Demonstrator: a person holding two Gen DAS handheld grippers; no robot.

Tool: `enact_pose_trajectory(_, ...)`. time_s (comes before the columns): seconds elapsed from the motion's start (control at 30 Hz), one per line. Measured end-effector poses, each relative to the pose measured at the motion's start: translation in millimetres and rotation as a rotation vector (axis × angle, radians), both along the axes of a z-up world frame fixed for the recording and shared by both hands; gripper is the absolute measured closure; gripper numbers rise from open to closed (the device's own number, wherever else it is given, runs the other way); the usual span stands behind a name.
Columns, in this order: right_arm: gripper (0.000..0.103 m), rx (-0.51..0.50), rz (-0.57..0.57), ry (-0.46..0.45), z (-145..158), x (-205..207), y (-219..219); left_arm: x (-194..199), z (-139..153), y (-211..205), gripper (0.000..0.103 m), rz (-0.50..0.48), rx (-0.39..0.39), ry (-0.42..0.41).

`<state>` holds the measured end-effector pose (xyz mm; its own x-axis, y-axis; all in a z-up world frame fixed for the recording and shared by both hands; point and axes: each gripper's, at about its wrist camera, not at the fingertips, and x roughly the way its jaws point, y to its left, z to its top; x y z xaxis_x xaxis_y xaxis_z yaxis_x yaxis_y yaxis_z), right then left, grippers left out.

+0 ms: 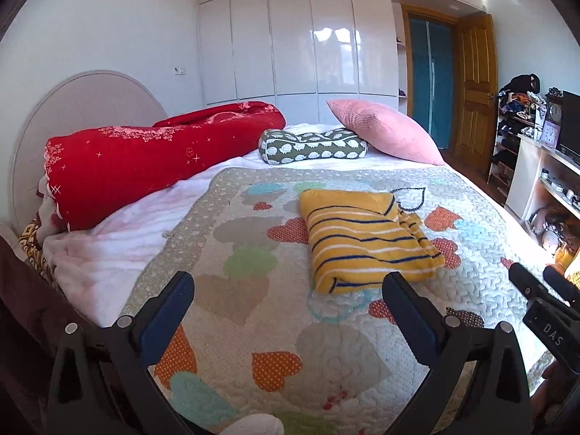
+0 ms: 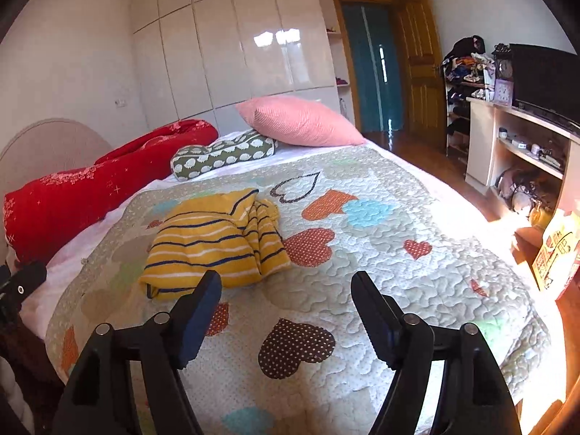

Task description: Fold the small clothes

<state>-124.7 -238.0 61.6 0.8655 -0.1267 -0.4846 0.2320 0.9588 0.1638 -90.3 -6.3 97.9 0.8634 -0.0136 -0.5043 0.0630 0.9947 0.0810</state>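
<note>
A small yellow garment with navy and white stripes (image 1: 366, 239) lies folded into a rough rectangle on the heart-patterned quilt (image 1: 253, 326). It also shows in the right wrist view (image 2: 214, 243), with a folded sleeve bunched along its right side. My left gripper (image 1: 290, 290) is open and empty, held above the quilt just short of the garment's near edge. My right gripper (image 2: 286, 290) is open and empty, to the right of the garment's near corner. The right gripper also shows in the left wrist view (image 1: 543, 290) at the right edge.
A rolled red blanket (image 1: 145, 159), a green patterned pillow (image 1: 311, 145) and a pink cushion (image 1: 384, 130) lie along the far side of the bed. White shelves with a TV (image 2: 543, 79) and a cluttered rack stand at the right. The bed's right edge drops to a wooden floor.
</note>
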Motion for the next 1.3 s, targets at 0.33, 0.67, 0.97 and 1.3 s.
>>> enact_pose_trajectory(0.33, 0.001, -0.266, -0.188, -0.216, 28, -45, 24, 1, -9, -2, 0.0, -0.023, -0.014, 0.068)
enact_pose_trajectory(0.67, 0.001, -0.249, -0.162, -0.277, 28, -47, 27, -2, -14, -1, 0.0, -0.02, -0.02, 0.08)
enact_pose_trajectory(0.97, 0.001, -0.269, -0.13, -0.091, 0, -21, 32, 7, -35, 2, 0.0, -0.023, -0.051, 0.172)
enact_pose_trajectory(1.3, 0.001, -0.302, -0.072, -0.023, -14, -14, 48, 9, -48, -1, 0.0, -0.043, -0.067, 0.223)
